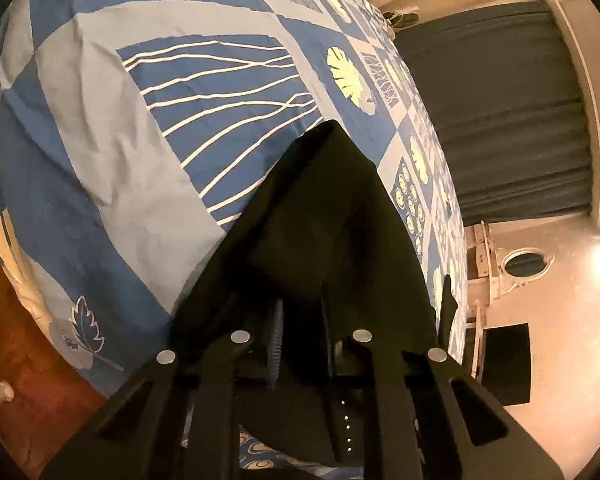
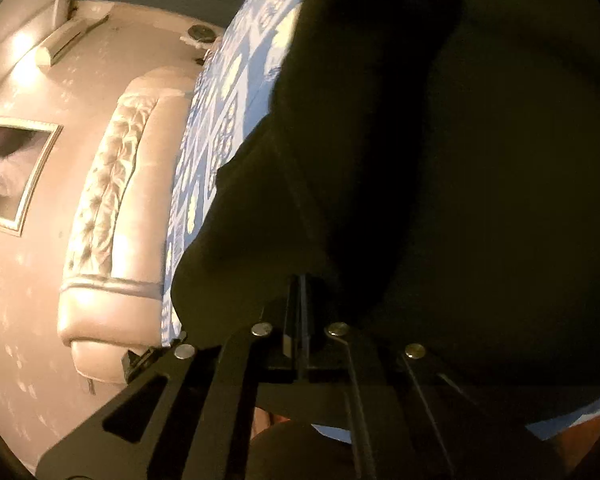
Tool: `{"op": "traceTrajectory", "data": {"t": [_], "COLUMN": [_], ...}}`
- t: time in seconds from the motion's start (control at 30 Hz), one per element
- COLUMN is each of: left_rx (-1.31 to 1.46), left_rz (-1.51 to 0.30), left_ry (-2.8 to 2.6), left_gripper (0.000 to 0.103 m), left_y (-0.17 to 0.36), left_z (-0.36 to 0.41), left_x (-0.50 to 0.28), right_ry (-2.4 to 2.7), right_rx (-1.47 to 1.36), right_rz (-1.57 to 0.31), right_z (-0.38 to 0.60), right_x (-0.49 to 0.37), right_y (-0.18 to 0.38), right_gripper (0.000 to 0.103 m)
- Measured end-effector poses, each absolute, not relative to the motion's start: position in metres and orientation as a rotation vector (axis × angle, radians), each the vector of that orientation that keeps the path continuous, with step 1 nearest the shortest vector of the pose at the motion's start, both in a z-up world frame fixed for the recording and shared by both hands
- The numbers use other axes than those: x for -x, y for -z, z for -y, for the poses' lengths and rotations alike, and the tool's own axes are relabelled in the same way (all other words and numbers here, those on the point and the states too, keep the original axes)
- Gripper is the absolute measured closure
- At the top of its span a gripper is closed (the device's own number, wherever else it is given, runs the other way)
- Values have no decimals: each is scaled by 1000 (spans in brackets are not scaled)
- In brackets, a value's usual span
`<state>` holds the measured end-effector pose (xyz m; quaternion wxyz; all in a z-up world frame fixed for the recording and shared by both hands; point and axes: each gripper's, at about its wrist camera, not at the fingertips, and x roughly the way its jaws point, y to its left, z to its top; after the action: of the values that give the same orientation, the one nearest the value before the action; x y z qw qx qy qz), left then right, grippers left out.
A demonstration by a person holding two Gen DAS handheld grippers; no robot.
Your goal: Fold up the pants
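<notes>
Black pants (image 1: pixel 320 208) lie on a bed with a blue, grey and yellow patterned cover (image 1: pixel 100 152). In the left wrist view the cloth runs from my left gripper (image 1: pixel 300 320) up to a point near the middle of the bed. The left fingers are close together with black cloth between them. In the right wrist view the pants (image 2: pixel 440 160) fill most of the frame. My right gripper (image 2: pixel 300 304) has its fingers pressed together on a fold of the black cloth.
The bed's edge drops to a reddish wooden floor (image 1: pixel 28 368) at lower left. A dark curtain (image 1: pixel 500 120) and pale wall stand beyond the bed. A padded cream headboard (image 2: pixel 108 208) and a framed picture (image 2: pixel 16 176) are on the right gripper's left.
</notes>
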<state>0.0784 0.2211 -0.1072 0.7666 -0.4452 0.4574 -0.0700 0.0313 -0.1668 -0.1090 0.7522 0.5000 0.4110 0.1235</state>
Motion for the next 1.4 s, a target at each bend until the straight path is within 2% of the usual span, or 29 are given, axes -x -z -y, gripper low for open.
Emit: {"op": "traceTrajectory", "data": {"t": [0.17, 0.2, 0.3, 0.43, 0.6, 0.67, 0.73, 0.77, 1.17, 1.27, 1.4], "left_rx": [958, 944, 934, 970, 968, 979, 987, 992, 1067, 1098, 1097], "left_rz": [-948, -949, -963, -975, -981, -980, -980, -979, -967, -958, -929], "left_ry": [162, 168, 160, 145, 135, 132, 136, 138, 146, 143, 161], "left_gripper": [87, 87, 87, 87, 87, 87, 87, 87, 87, 90, 90], "left_y": [88, 87, 91, 103, 109, 111, 111, 112, 112, 110, 94], "left_z": [-222, -222, -221, -222, -219, -218, -218, -219, -226, -229, -234], "left_x": [-72, -72, -74, -74, -79, -81, -81, -81, -74, -69, -57], "right_ry": [-293, -261, -186, -135, -108, -116, -112, -116, -199, -217, -252], "right_rx": [-1042, -1052, -1137, -1198, -1096, -1031, -1038, -1066, -1144, -1183, -1208], "right_rz": [-891, -892, -884, -829, -831, -841, -853, -851, -793, -785, -779], "right_z": [165, 167, 178, 187, 178, 174, 172, 175, 184, 183, 170], "right_x": [-16, -9, 6, 7, -12, -22, -27, -27, -6, -2, 3], "right_y": [94, 95, 107, 114, 109, 106, 109, 115, 101, 99, 86], "right_gripper": [103, 100, 64, 63, 63, 71, 93, 95, 96, 96, 96]}}
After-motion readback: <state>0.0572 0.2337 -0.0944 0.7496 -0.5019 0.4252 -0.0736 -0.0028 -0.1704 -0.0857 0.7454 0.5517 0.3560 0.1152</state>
